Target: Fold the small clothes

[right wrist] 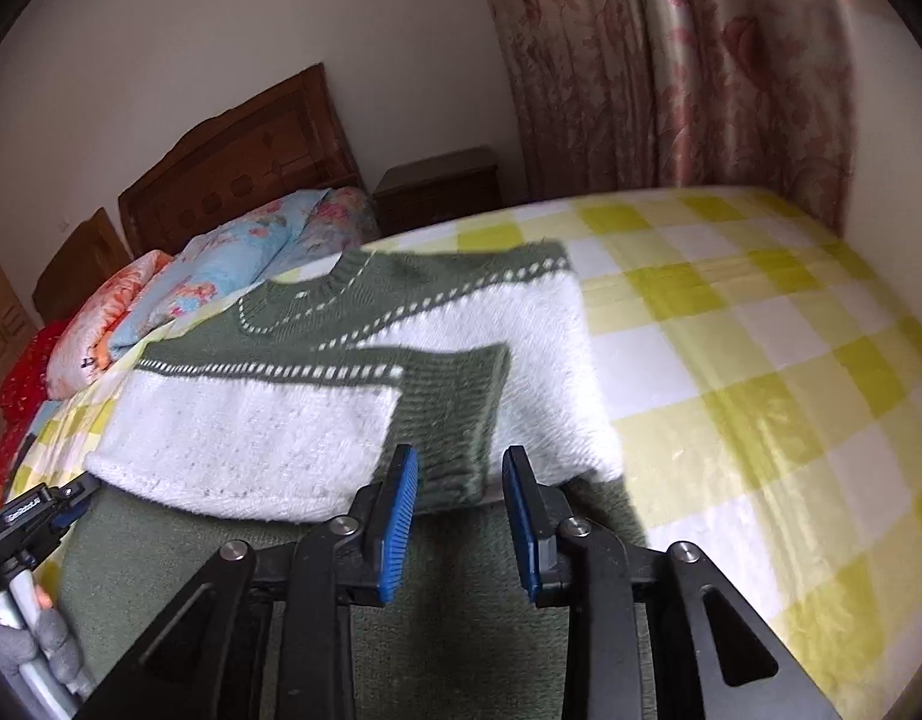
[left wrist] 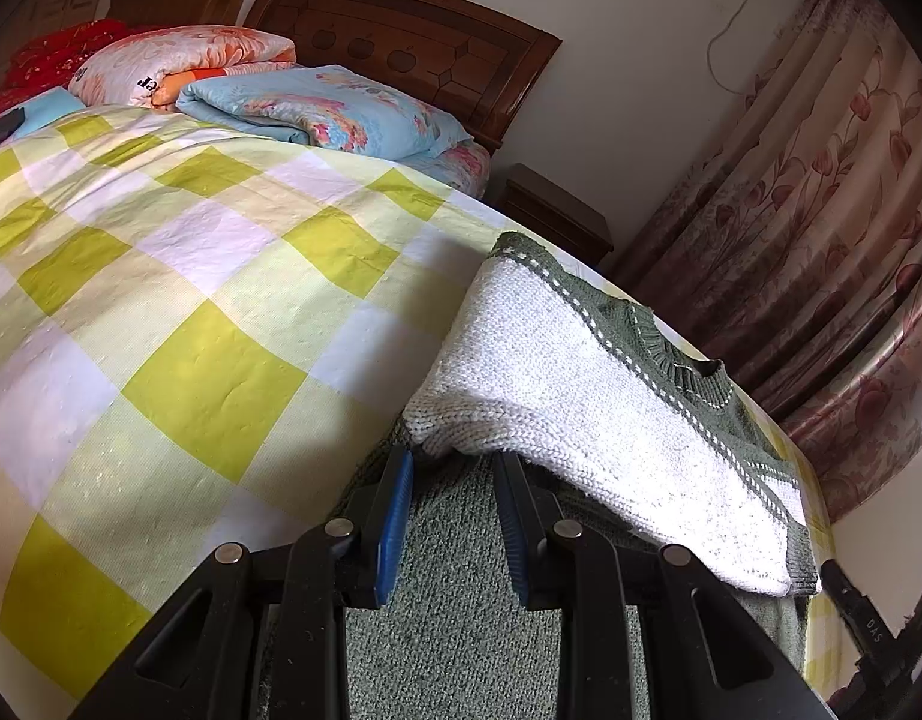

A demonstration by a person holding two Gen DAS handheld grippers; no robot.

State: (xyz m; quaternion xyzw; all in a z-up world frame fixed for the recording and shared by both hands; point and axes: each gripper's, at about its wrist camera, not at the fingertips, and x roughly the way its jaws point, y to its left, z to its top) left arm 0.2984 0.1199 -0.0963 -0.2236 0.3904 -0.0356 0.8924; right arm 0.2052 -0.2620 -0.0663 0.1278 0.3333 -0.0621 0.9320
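Note:
A small green and white knit sweater (left wrist: 586, 378) lies on the checked bed cover, both sleeves folded across its body. In the right wrist view the sweater (right wrist: 257, 426) has a green cuff (right wrist: 455, 408) lying on top. My left gripper (left wrist: 455, 468) is open, its fingertips at the folded white sleeve edge over the green lower body. My right gripper (right wrist: 461, 468) is open, its fingertips on either side of the green cuff's end. Neither holds cloth.
The yellow and white checked bed cover (left wrist: 179, 312) spreads to the left and, in the right wrist view (right wrist: 760, 360), to the right. Folded quilts (left wrist: 317, 108) and a wooden headboard (left wrist: 413, 42) stand at the far end. Curtains (right wrist: 688, 72) hang beside the bed.

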